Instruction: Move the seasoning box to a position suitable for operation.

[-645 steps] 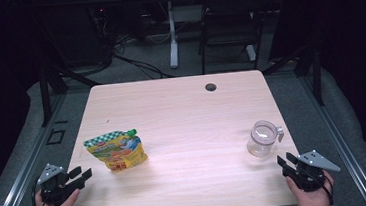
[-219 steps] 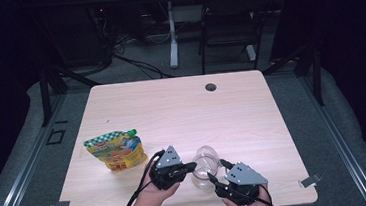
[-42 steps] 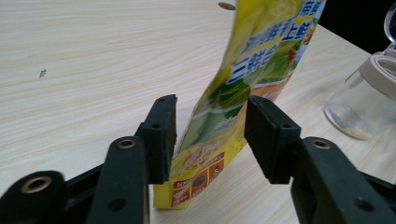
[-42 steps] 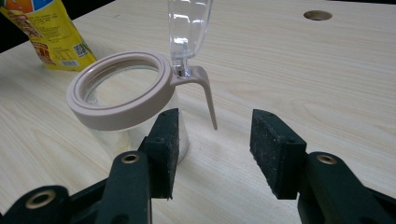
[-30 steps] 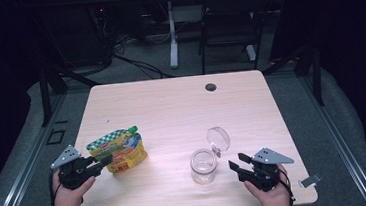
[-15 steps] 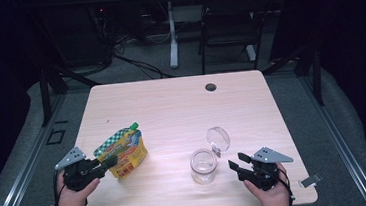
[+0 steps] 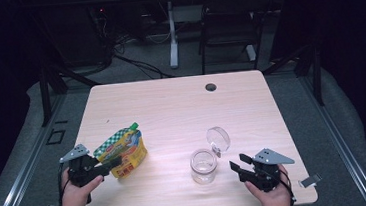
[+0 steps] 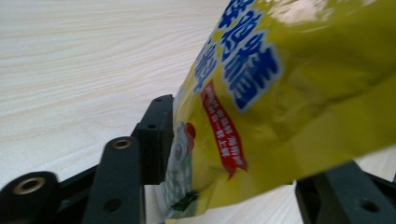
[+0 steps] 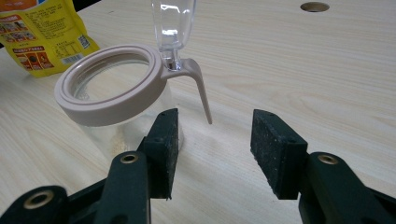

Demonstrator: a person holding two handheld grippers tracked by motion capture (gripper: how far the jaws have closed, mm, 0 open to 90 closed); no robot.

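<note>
Yellow pouch (image 7: 123, 152) tilted in left gripper (image 7: 110, 164); right gripper (image 7: 237, 165) gaping.

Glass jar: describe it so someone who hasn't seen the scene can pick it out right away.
On the light wooden table, look to the near edge, right of centre, just ahead of the right gripper. The glass jar stands upright there, apart from the yellow pouch held by the left gripper. It is the one clear thing, with a beige rim and its round lid flipped open.
</note>
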